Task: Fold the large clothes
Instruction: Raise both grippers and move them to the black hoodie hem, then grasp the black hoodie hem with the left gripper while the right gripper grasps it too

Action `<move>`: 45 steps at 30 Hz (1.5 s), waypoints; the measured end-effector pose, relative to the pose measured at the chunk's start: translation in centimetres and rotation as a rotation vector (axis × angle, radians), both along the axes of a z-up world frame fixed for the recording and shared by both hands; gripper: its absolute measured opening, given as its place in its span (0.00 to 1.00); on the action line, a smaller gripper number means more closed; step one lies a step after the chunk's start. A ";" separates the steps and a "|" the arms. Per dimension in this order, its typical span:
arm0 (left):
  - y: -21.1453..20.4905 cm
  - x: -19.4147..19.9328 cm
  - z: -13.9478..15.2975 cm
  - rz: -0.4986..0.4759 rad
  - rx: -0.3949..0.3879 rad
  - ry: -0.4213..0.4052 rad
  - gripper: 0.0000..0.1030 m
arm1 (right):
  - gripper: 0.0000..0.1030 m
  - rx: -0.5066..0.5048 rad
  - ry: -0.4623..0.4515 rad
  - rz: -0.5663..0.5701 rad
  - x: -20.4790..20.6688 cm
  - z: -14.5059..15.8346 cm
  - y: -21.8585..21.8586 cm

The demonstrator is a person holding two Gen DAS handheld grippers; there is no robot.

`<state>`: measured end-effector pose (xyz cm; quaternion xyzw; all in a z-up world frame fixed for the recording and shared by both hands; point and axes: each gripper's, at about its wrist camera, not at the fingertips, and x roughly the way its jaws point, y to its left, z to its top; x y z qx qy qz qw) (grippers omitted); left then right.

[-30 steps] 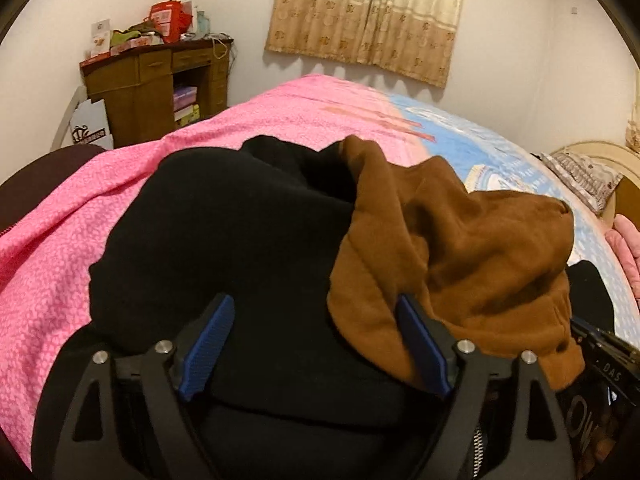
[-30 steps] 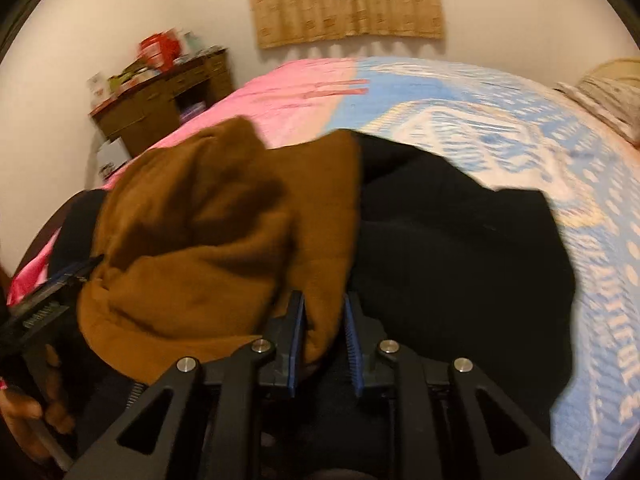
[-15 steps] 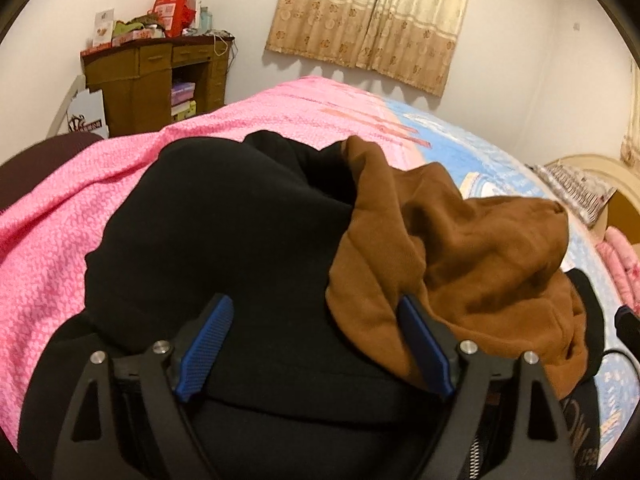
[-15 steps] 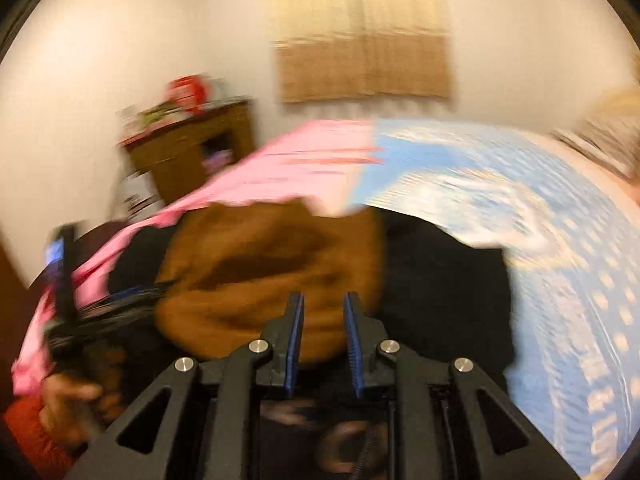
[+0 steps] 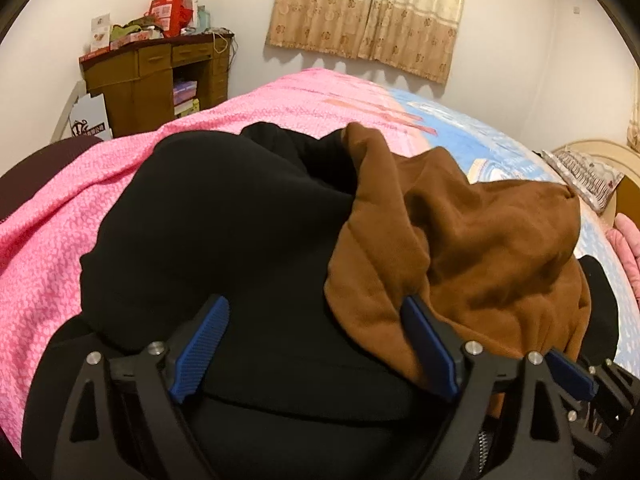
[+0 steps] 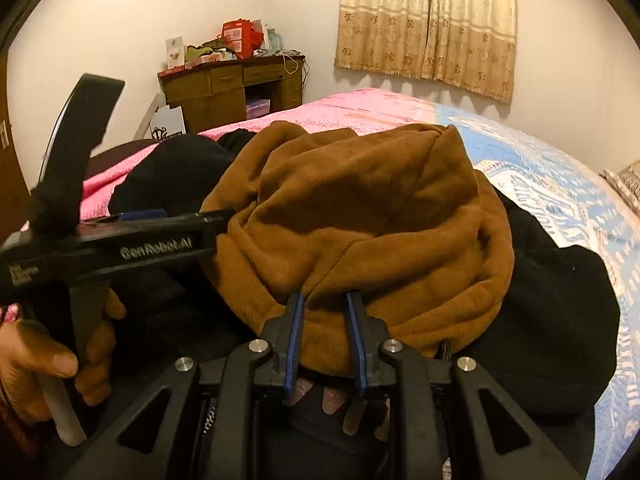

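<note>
A large black garment (image 5: pixel 224 232) with a brown lining or hood (image 5: pixel 480 248) lies bunched on the bed. My left gripper (image 5: pixel 316 344) is open, its blue pads (image 5: pixel 200 344) straddling the black fabric, the right pad at the brown edge. In the right wrist view the brown hood (image 6: pixel 360 216) sits over the black body (image 6: pixel 552 304). My right gripper (image 6: pixel 326 340) is nearly shut, with a fold of the brown hem between its pads. The left gripper (image 6: pixel 152 220) shows from the side at the left, held by a hand (image 6: pixel 44 360).
The bed has a pink cover (image 5: pixel 60 208) on the left and a blue patterned cover (image 6: pixel 560 184) on the right. A wooden desk (image 5: pixel 156 76) with clutter stands at the far wall. Curtains (image 5: pixel 368 12) hang behind. A pillow (image 5: pixel 584 172) lies far right.
My right gripper has swung back and lowered onto the brown hem at the garment's near edge. The brown hood now lies more rounded over the black body. My left gripper barely moved.
</note>
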<state>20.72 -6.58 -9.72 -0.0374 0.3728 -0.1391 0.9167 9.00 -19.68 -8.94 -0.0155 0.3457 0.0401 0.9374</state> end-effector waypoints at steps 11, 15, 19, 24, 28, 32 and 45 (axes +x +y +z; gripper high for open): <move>4.8 -8.8 1.3 -0.148 0.009 0.038 0.97 | 0.22 0.142 -0.237 -0.099 -18.7 12.2 -8.1; 9.9 -12.2 2.8 -0.142 -0.074 0.024 0.97 | 0.22 0.116 -0.355 -0.179 -27.4 16.9 -10.4; 15.5 -15.1 5.3 -0.132 -0.084 -0.062 0.97 | 0.25 0.150 -0.482 -0.184 -34.2 20.3 -10.7; 20.2 -17.7 6.7 -0.171 -0.022 -0.103 0.97 | 0.78 0.231 -0.653 -0.097 -40.5 22.8 -9.7; 21.5 -19.6 4.8 -0.176 -0.001 -0.073 1.00 | 0.78 0.245 -0.677 -0.027 -41.5 22.5 -8.5; 21.4 -20.3 1.7 -0.194 -0.010 0.005 0.99 | 0.78 0.217 -0.498 -0.033 -38.8 19.9 -6.9; 20.4 -20.4 -3.8 -0.211 -0.062 0.141 0.90 | 0.78 0.141 0.057 -0.132 -34.3 2.4 -5.9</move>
